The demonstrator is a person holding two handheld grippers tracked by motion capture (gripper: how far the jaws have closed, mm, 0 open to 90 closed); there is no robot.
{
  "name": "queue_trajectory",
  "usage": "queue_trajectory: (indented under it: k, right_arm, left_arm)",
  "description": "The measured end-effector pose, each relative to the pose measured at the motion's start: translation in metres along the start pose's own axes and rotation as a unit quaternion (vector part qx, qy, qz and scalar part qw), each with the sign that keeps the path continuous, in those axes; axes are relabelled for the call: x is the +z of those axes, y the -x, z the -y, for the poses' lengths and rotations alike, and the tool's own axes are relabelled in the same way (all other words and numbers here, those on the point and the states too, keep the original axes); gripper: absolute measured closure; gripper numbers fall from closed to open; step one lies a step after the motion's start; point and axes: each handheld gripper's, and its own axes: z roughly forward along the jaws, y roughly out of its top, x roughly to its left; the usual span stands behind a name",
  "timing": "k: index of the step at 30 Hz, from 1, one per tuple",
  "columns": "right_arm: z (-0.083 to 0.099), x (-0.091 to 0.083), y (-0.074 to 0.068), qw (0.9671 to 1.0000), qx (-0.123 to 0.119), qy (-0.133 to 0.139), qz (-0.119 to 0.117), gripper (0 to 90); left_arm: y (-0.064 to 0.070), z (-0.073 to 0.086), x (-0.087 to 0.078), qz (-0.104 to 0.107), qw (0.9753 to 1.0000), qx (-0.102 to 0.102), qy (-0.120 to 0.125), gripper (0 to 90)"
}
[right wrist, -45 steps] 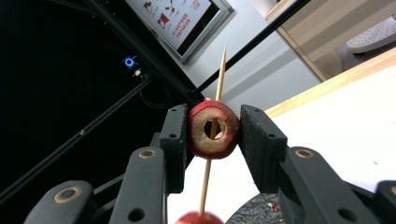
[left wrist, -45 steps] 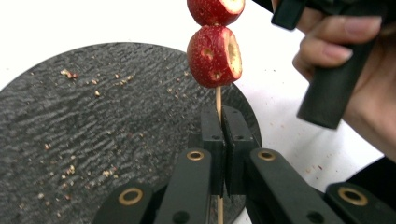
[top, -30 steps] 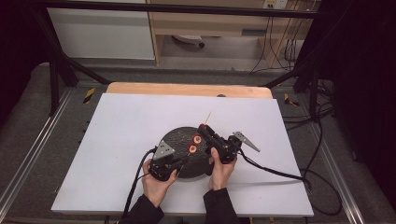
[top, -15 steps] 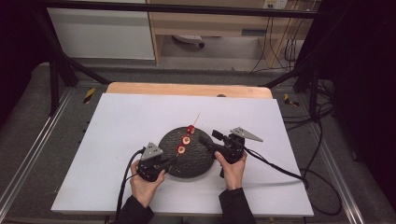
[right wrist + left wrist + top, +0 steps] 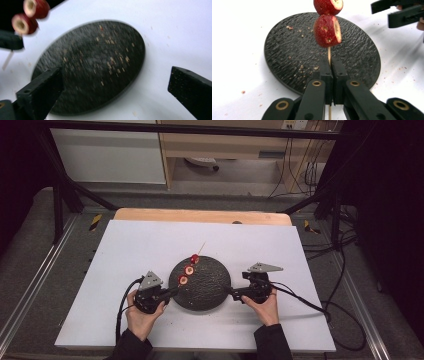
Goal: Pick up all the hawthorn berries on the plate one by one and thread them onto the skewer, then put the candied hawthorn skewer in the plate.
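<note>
A thin wooden skewer (image 5: 328, 53) carries red strawberry pieces (image 5: 327, 31) and hangs over a round black plate (image 5: 205, 287). My left gripper (image 5: 331, 75) is shut on the stick just below the lowest piece. In the high view that left gripper (image 5: 172, 291) sits at the plate's left edge, with the skewer's strawberry pieces (image 5: 189, 269) slanting up and away from it. My right gripper (image 5: 234, 295) is at the plate's right edge. In its own view the right gripper (image 5: 117, 87) is open wide with nothing between its jaws, and the plate (image 5: 95, 67) lies ahead.
The plate lies on a white mat (image 5: 125, 245) over a wooden table (image 5: 200, 215). Crumbs dot the plate and the mat around it. Cables (image 5: 310, 302) trail from both grippers toward the near edge. Metal frame rails (image 5: 30, 280) run along both sides.
The two hands have drawn apart. The left gripper carried the skewer to the plate's left edge, while the right gripper pulled back to the plate's right edge and is open.
</note>
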Motion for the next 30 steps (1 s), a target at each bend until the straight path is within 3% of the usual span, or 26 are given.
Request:
queue_trajectory:
  k: [6, 11, 20, 30]
  right_arm:
    - [0.017, -0.014, 0.011, 0.9991, -0.032, -0.027, 0.009, 0.6]
    - [0.033, -0.026, 0.022, 0.9982, -0.048, -0.035, -0.002, 0.6]
    - [0.047, -0.040, 0.037, 0.9976, -0.045, -0.051, 0.016, 0.6]
    - [0.052, -0.046, 0.039, 0.9969, -0.050, -0.057, 0.019, 0.6]
  left_arm:
    - [-0.004, -0.005, -0.005, 0.005, 0.9999, 0.010, -0.010, 88.2]
    - [-0.006, -0.013, -0.005, 0.005, 0.9995, 0.020, -0.026, 88.2]
    - [-0.007, -0.028, 0.005, 0.003, 0.9980, 0.034, -0.054, 88.1]
    - [-0.002, -0.034, 0.023, -0.006, 0.9961, 0.040, -0.079, 88.1]
